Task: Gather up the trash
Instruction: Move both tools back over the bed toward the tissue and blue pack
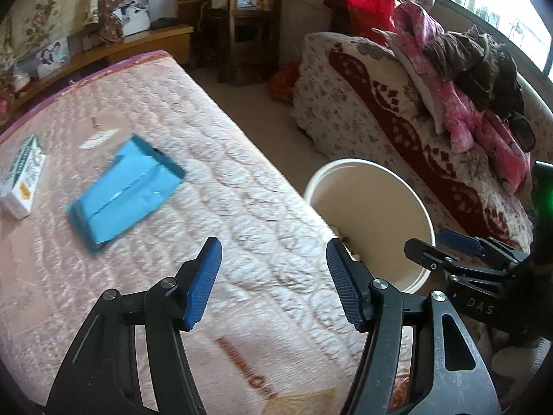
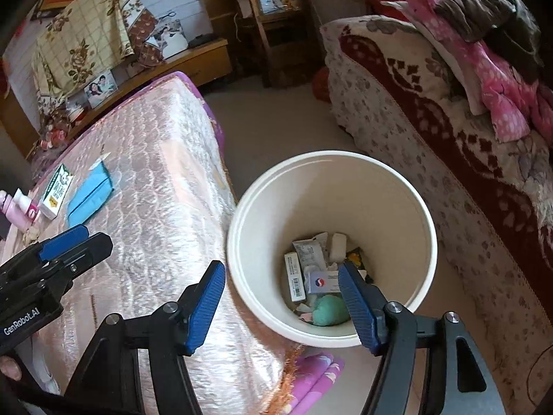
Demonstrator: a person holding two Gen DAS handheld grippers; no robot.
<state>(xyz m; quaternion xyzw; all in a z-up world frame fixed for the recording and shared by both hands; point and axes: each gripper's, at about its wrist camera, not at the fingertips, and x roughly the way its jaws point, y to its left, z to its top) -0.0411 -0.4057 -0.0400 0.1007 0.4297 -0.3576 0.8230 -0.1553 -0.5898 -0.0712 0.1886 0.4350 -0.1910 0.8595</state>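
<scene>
A flat blue packet lies on the pink quilted mattress, beside a white and green box and a small white scrap. My left gripper is open and empty above the mattress, short of the packet. A white bin stands on the floor by the mattress edge and holds several boxes, wrappers and a green wad. My right gripper is open and empty over the bin's near rim. In the right wrist view the packet and box lie far left.
A pink bottle and a tube lie at the mattress's left end. A sofa with a floral cover and piled clothes runs along the right. A wooden shelf stands at the back. Bare floor separates bed and sofa.
</scene>
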